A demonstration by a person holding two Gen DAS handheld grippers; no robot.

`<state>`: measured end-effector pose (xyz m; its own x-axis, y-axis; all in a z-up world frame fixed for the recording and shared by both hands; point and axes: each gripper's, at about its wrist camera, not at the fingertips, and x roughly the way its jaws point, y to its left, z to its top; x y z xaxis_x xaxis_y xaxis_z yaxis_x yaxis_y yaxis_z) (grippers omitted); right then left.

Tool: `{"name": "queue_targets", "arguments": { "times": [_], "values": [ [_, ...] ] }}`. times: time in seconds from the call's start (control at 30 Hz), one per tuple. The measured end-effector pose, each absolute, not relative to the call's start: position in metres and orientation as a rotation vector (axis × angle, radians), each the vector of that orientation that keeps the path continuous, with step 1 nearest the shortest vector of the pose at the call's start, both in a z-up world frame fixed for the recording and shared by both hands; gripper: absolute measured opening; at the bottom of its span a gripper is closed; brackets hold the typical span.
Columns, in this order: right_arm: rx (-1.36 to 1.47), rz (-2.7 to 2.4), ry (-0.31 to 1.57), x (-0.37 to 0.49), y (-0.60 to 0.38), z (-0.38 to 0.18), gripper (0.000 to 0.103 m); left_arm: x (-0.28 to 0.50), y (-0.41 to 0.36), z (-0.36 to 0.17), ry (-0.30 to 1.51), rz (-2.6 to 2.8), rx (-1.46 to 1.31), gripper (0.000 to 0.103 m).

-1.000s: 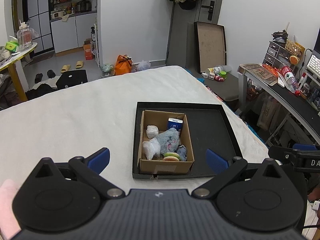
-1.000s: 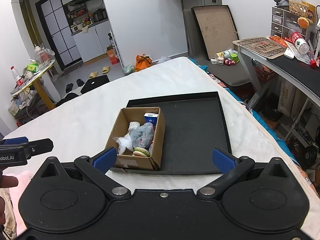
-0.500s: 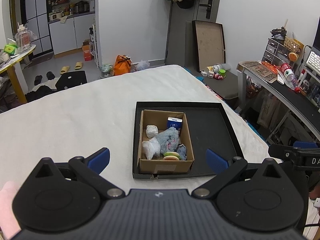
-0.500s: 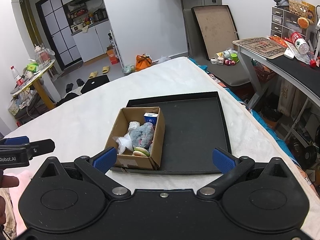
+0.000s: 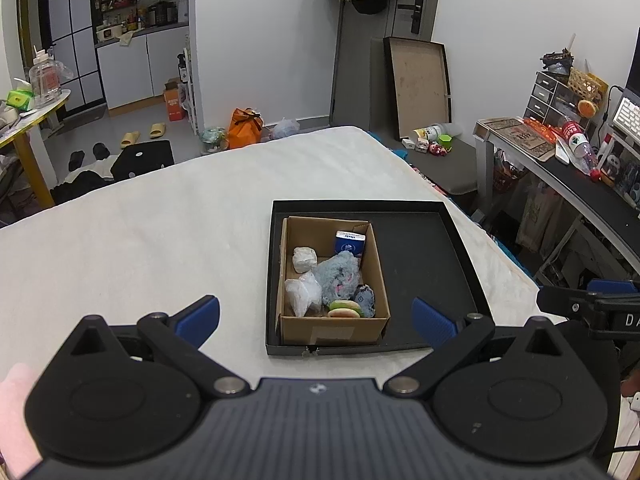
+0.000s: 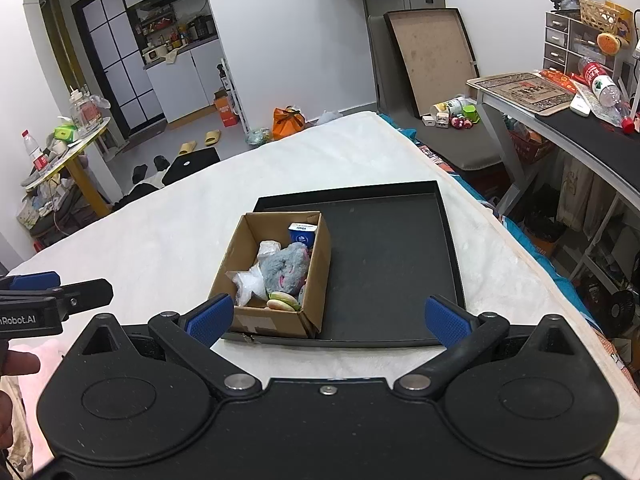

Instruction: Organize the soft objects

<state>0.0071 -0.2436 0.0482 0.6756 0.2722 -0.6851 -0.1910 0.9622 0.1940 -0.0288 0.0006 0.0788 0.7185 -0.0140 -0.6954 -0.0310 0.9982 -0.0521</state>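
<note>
A cardboard box (image 5: 378,264) (image 6: 320,268) stands in the left part of a black tray (image 5: 436,256) (image 6: 392,248) on a white bed. In the box lie a grey plush toy (image 5: 338,278) (image 6: 286,268), a clear plastic bag (image 5: 302,296) (image 6: 250,282), a whitish lump (image 5: 304,259), a blue and white carton (image 5: 349,243) (image 6: 302,233) and a burger-shaped toy (image 5: 344,309) (image 6: 283,301). My left gripper (image 5: 316,316) is open, held back from the tray's near edge. My right gripper (image 6: 327,317) is open too, above the near edge. Neither holds anything.
The white bed cover (image 5: 140,240) spreads wide to the left of the tray. A desk (image 6: 580,120) with clutter stands to the right of the bed. Bags, slippers and a laptop lie on the floor beyond. A person's hand (image 6: 16,364) shows at the left.
The left wrist view has tipped slightly, so the box sits a little lower in it. Both grippers stay open and the box's contents have not moved.
</note>
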Motion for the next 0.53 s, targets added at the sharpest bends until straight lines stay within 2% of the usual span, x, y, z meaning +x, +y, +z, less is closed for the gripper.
{"name": "queue_targets", "arguments": {
  "times": [0.53],
  "values": [
    [0.144, 0.221, 0.801, 0.010, -0.237, 0.032, 0.103, -0.027, 0.002, 0.071, 0.753, 0.000, -0.066, 0.102]
  ]
}}
